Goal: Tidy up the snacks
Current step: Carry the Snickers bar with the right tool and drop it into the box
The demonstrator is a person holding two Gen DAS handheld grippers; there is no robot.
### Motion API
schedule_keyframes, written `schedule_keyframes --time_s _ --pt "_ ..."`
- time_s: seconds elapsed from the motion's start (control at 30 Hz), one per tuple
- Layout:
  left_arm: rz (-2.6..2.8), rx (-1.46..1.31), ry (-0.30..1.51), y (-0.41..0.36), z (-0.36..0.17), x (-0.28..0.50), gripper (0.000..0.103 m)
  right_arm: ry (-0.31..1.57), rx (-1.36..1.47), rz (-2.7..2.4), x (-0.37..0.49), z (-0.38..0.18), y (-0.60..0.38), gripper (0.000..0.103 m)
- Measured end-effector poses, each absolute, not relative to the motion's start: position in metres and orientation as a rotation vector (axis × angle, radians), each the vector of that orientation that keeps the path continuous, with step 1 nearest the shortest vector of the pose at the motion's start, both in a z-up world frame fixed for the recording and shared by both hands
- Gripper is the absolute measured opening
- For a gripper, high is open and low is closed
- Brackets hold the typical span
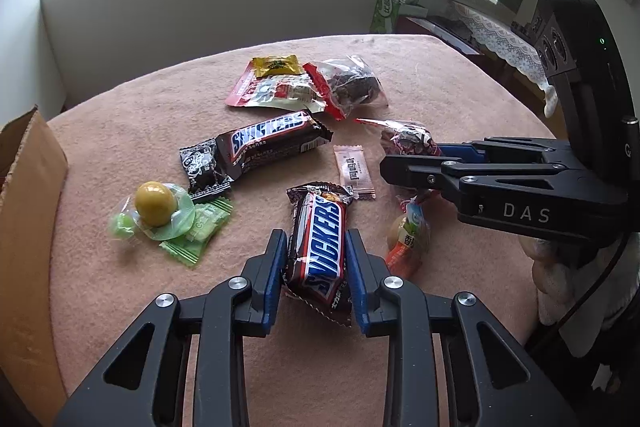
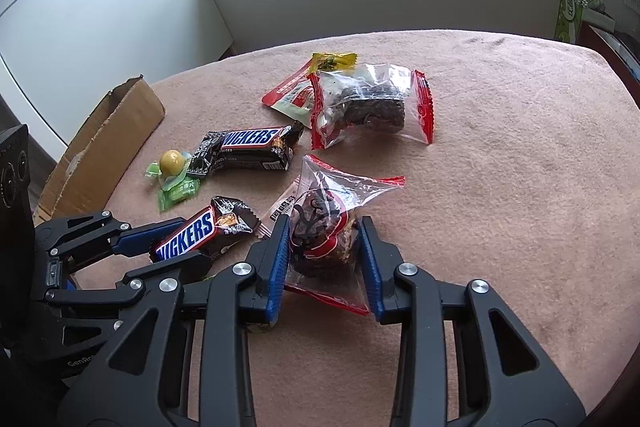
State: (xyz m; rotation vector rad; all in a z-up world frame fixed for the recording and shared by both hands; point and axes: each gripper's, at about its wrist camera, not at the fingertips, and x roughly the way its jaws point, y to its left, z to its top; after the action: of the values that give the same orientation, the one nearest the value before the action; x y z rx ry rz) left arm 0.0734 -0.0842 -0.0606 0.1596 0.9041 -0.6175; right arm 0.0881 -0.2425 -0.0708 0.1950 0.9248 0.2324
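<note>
Snacks were spread over a pinkish blanket-covered table (image 1: 440, 75), with a cardboard box (image 1: 28, 211) at the left edge, mostly cut off by the frame. The left gripper (image 1: 316, 259) was closed around the near Snickers bar (image 1: 320, 243), blue pads pressed against both long sides, the bar lying on the cloth near the front. The right gripper (image 2: 324, 247) was clamped on a clear red-edged packet (image 2: 328, 227) with something dark inside; what that was couldn't really be made out through the crinkled plastic. A small pink sachet (image 1: 354, 171) was mostly hidden behind that packet in the right wrist view. Farther back, a second Snickers bar (image 1: 268, 143) was seen overlapping a black candy wrapper (image 1: 202, 169), and a yellow ball candy (image 1: 155, 203) was sitting on green wrappers (image 1: 200, 231) to the left. At the far side a bigger clear bag (image 2: 368, 103) was lying over a red-and-white pouch (image 1: 272, 89), topped by a yellow packet (image 1: 278, 65). An orange-wrapped snack (image 1: 406, 247) was partly hidden under the right gripper's fingers.
</note>
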Motion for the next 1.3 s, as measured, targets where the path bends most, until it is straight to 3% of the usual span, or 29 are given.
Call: schedule_keyframes --time_s 0.67,1.3 --pt "-0.551 0.132 0.663 -0.054 0.0 0.022 0.028 0.769 0.215 0.341 0.062 -0.012 -0.209 0.034" --pt "-0.363 0.032 0.577 0.039 0.007 0.009 0.028 0.737 0.125 0.482 0.077 0.013 -0.113 0.034"
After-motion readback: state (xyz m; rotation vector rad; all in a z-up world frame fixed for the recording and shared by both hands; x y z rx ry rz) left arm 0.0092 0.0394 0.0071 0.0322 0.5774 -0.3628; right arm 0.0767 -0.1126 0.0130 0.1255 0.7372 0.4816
